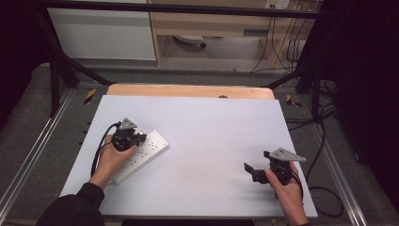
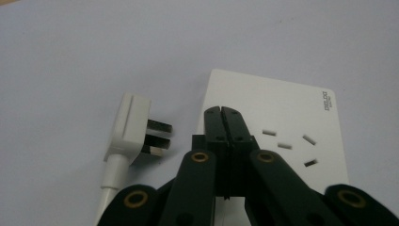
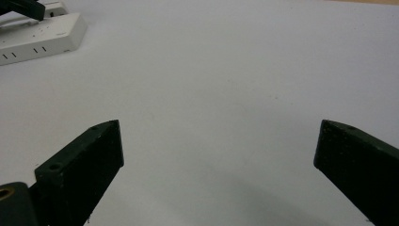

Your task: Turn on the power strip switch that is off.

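A white power strip (image 1: 153, 147) lies at an angle on the left of the white table sheet (image 1: 207, 122). My left gripper (image 2: 222, 113) hovers over the strip's end (image 2: 277, 106), jaws pressed together with nothing between them. Beside that end lies a white plug (image 2: 134, 127), unplugged, its dark prongs pointing at the strip's edge and its cable (image 2: 110, 181) running back toward me. In the high view the left gripper (image 1: 137, 138) sits above the strip. My right gripper (image 1: 256, 163) rests low at the right, jaws wide apart and holding nothing. Its own view shows the strip (image 3: 42, 37) far off.
A wooden table edge (image 1: 188, 90) shows beyond the sheet. A black frame (image 1: 56, 80) surrounds the table, and cables (image 1: 324, 141) trail on the floor at right. Open sheet (image 3: 211, 94) stretches between the two grippers.
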Demonstrator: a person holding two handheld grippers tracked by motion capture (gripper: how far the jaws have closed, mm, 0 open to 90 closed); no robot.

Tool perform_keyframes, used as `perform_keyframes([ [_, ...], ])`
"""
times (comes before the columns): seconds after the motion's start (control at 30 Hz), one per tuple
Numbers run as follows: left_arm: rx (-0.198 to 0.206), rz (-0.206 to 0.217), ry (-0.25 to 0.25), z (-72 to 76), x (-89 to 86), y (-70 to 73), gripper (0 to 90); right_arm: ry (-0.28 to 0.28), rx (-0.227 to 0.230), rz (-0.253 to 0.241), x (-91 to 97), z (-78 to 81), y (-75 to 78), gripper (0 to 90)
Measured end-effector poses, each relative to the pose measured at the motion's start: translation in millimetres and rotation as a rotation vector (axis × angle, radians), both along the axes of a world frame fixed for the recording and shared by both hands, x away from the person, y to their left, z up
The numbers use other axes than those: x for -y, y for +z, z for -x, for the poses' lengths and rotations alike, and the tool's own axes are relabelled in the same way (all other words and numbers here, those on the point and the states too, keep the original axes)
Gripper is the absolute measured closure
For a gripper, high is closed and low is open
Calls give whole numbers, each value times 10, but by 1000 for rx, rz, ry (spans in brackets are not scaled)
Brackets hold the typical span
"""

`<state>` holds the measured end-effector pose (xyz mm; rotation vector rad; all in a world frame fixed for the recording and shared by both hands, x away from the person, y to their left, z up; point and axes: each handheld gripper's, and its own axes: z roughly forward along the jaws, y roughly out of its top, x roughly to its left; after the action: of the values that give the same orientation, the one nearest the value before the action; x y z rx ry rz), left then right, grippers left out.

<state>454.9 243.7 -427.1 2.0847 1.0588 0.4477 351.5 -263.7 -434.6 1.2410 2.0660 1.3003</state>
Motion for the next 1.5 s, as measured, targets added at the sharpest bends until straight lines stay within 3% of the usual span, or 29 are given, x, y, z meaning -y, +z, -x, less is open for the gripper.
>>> perform_keyframes([
  [0.13, 0, -18, 1, 0, -9, -10, 900, 1, -1, 1, 1, 2, 1, 24],
  [0.27, -11, 13, 6, -1, -47, -19, 900, 3, 1, 2, -2, -2, -2, 24],
  [0.5, 41, 24, -2, 7, -25, -15, 900, -1, 1, -1, 0, -2, 0, 24],
  [0.67, 39, 15, -13, 7, 27, -22, 900, 0, 1, -2, 0, -1, 1, 24],
  [0.93, 49, 40, -8, 7, 56, 29, 894, 1, 1, -3, 0, -3, 0, 24],
  [1.1, 64, 52, -6, 13, 104, 77, 764, 0, 0, -3, 1, -3, -1, 24],
  [1.5, 74, 74, -7, 6, 189, 133, 559, 3, 1, -4, 0, -4, -2, 24],
])
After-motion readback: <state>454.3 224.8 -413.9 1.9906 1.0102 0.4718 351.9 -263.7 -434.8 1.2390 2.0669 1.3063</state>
